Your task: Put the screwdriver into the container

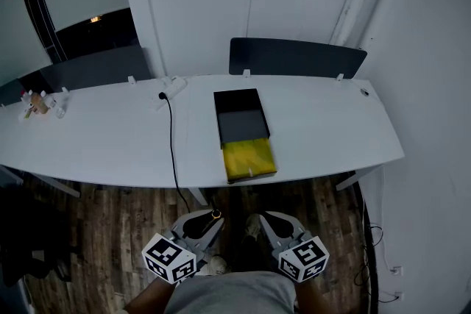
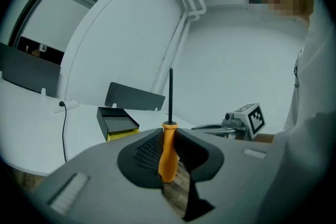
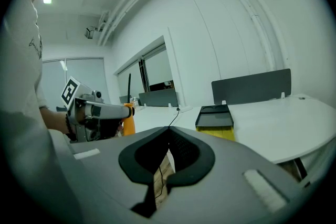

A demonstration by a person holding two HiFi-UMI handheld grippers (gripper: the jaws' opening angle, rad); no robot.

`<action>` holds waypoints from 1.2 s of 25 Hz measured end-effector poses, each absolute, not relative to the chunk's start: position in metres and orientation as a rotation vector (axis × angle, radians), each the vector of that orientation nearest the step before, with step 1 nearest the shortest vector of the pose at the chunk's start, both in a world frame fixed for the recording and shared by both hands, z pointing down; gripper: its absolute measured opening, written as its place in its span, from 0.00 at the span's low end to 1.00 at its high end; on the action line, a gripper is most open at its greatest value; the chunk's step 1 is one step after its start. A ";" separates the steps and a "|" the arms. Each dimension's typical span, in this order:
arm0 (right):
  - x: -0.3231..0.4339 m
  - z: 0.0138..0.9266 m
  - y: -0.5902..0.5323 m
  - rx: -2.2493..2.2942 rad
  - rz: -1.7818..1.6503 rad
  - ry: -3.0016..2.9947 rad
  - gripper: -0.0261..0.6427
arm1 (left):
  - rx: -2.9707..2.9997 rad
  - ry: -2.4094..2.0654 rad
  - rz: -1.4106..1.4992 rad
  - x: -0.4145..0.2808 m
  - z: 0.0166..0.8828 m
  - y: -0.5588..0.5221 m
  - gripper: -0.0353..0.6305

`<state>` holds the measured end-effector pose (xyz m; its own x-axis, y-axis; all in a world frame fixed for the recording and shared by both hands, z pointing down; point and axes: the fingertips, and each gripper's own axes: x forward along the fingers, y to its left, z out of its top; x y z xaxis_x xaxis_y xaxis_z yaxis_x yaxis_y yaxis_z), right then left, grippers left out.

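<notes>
screwdriver (image 2: 168, 157) upright, clamped in level left gripper (image 2: 168, 139)

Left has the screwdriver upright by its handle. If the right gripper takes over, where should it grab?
Probably the screwdriver's bare black shaft, just above the orange handle, coming in level from the side. The left gripper is clamped on the handle, while the shaft stands upright and clear.
</notes>
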<state>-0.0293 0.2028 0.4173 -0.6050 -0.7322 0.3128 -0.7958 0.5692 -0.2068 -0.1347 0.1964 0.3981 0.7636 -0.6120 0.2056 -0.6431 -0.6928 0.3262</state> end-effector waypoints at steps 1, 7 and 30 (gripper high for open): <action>-0.029 0.417 0.198 1.283 0.489 -2.611 0.06 | 2.578 -0.961 0.114 -0.134 0.398 0.192 0.16; -0.026 0.418 0.159 1.245 0.490 -2.631 0.06 | 2.557 -0.992 0.119 -0.130 0.402 0.158 0.16; 0.014 0.416 0.001 1.031 0.508 -2.717 0.06 | 2.465 -1.129 0.130 -0.082 0.404 0.011 0.16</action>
